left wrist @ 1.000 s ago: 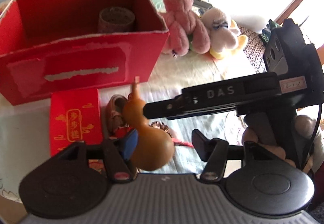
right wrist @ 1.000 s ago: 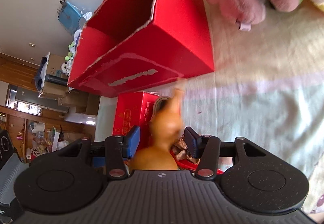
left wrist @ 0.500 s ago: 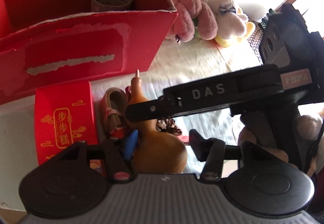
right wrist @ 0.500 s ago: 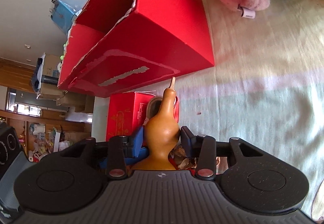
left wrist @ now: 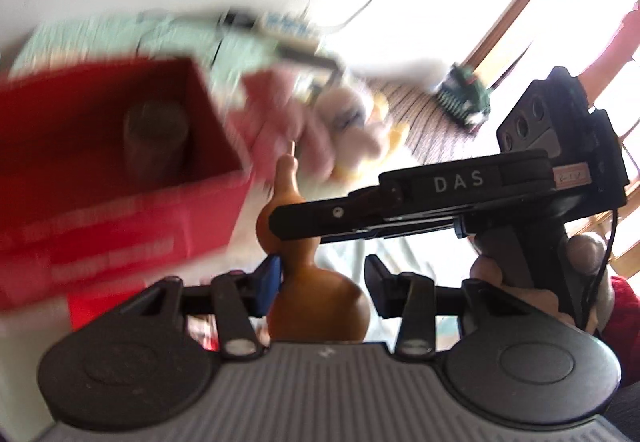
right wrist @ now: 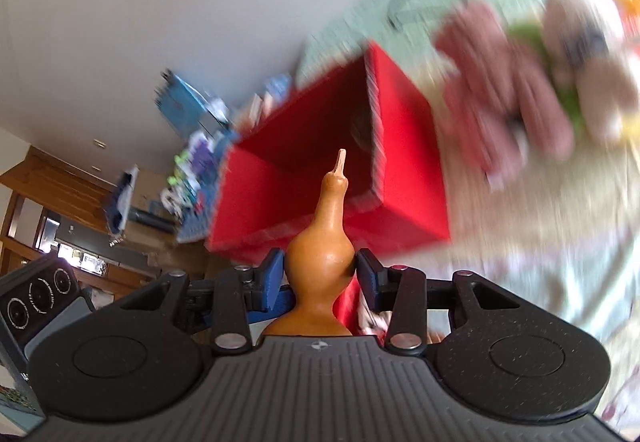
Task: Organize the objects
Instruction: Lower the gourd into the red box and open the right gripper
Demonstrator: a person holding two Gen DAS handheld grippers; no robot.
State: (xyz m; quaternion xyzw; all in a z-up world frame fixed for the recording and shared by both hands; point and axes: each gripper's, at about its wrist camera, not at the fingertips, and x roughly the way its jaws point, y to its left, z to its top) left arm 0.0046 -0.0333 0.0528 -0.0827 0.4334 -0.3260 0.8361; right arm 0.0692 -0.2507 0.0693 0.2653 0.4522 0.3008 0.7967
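Note:
An orange-brown gourd (right wrist: 320, 254) stands stem-up between the jaws of my right gripper (right wrist: 319, 276), which is shut on its upper bulb and holds it lifted in front of the open red box (right wrist: 404, 178). In the left wrist view the gourd (left wrist: 312, 302) also sits between my left gripper's (left wrist: 322, 276) jaws; the blue left pad touches it, the right pad stands apart. The right gripper's body crosses that view from the right. The red box (left wrist: 100, 210) holds a roll of tape (left wrist: 156, 134).
A pink plush bear (left wrist: 280, 130) and a white plush toy (left wrist: 356, 122) lie to the right of the box. A power strip (left wrist: 288, 30) and cables lie at the back. A small red packet (left wrist: 96, 310) lies below the box.
Both grippers have risen with the gourd; the view is motion-blurred. The gourd has come up off the table and its stem now reaches the height of the box's rim.

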